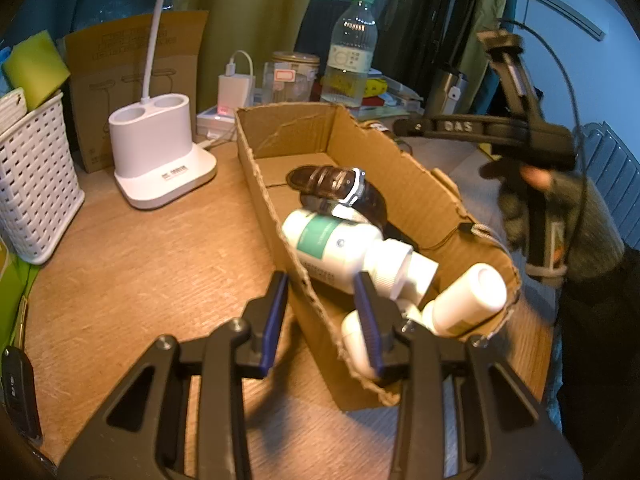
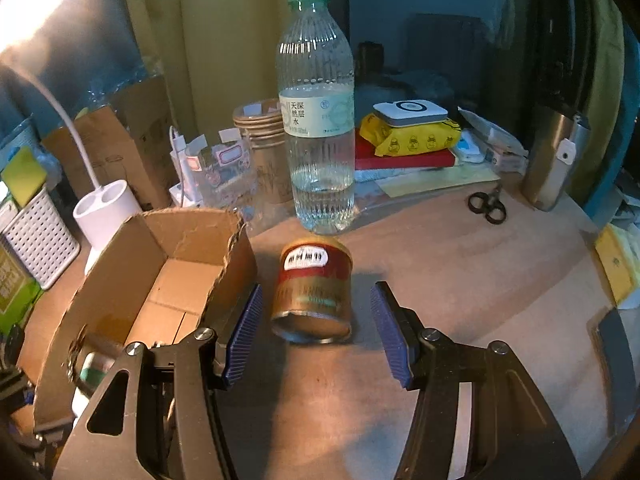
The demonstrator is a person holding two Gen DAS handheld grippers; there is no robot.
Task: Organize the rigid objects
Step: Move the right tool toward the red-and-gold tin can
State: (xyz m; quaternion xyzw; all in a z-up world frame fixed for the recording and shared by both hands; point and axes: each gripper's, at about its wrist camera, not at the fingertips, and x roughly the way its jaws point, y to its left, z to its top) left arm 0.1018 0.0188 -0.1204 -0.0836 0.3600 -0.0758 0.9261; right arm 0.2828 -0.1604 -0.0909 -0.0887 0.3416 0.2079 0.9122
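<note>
A torn cardboard box (image 1: 280, 216) lies on the wooden table and holds a white bottle with a green label (image 1: 336, 244), other white bottles (image 1: 468, 300) and a dark watch (image 1: 340, 188). My left gripper (image 1: 320, 320) is open, its jaws standing on either side of the box's near wall. In the right wrist view a red and gold can (image 2: 314, 288) lies on its side on the table beside the box (image 2: 160, 280). My right gripper (image 2: 316, 332) is open, its jaws to either side of the can, not touching it. It also shows in the left wrist view (image 1: 528, 128), held in a gloved hand.
A water bottle (image 2: 318, 120) stands just behind the can. A white lamp base (image 1: 160, 156), a white basket (image 1: 36, 192), a power bank (image 1: 236, 92) and jars stand at the back. Scissors (image 2: 488, 204), a metal flask (image 2: 556, 160) and stacked books (image 2: 404, 156) are at the right.
</note>
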